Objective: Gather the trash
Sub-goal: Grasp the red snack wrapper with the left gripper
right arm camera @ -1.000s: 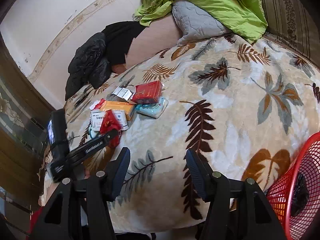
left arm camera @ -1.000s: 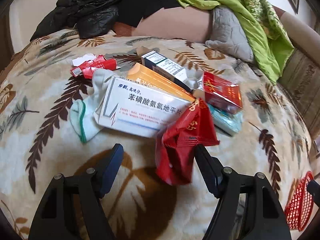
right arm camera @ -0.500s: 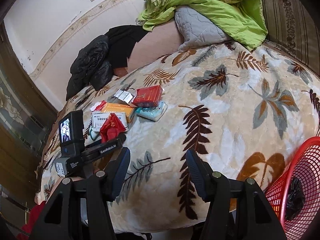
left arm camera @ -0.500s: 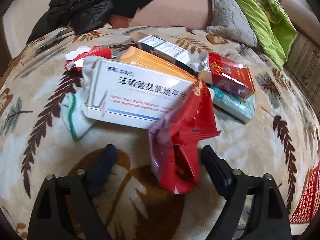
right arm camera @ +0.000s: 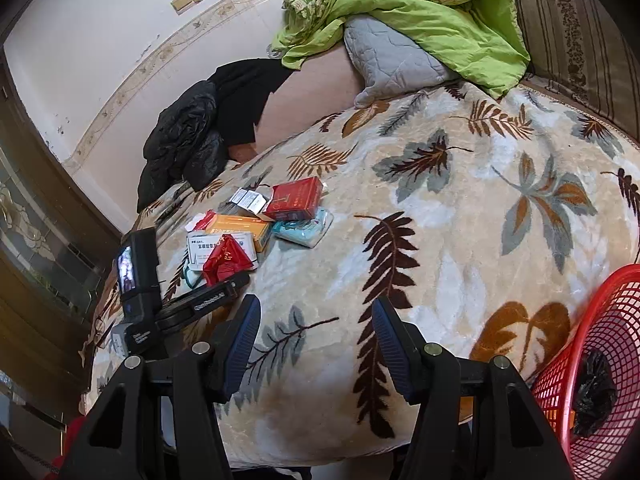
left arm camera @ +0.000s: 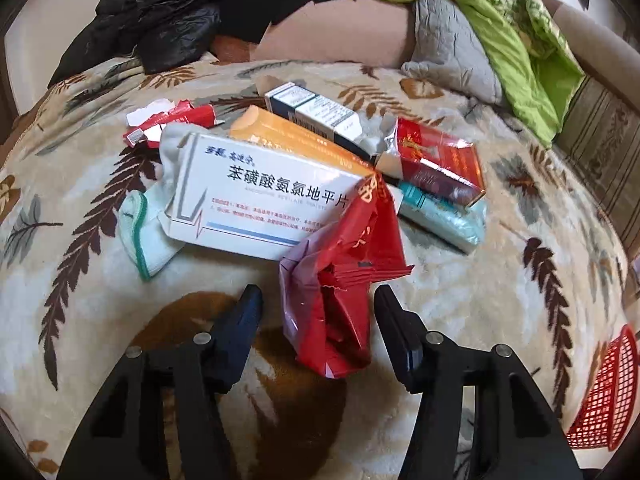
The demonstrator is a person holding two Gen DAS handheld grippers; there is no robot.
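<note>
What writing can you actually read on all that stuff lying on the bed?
"苯磺酸氨氯地平片": white medicine box, in large dark characters.
Blue brand characters above that on the same box: too blurred to read.
Small red and grey lines beneath: too small.
Gold characters on the red wrapper: creased, unreadable.
Orange box, dark carton with barcode label, red pack: print too small.
White lettering on the left gripper in the right wrist view: blurred.

white medicine box point(left arm camera: 264, 200) printed "苯磺酸氨氯地平片", smaller print possibly illegible
</note>
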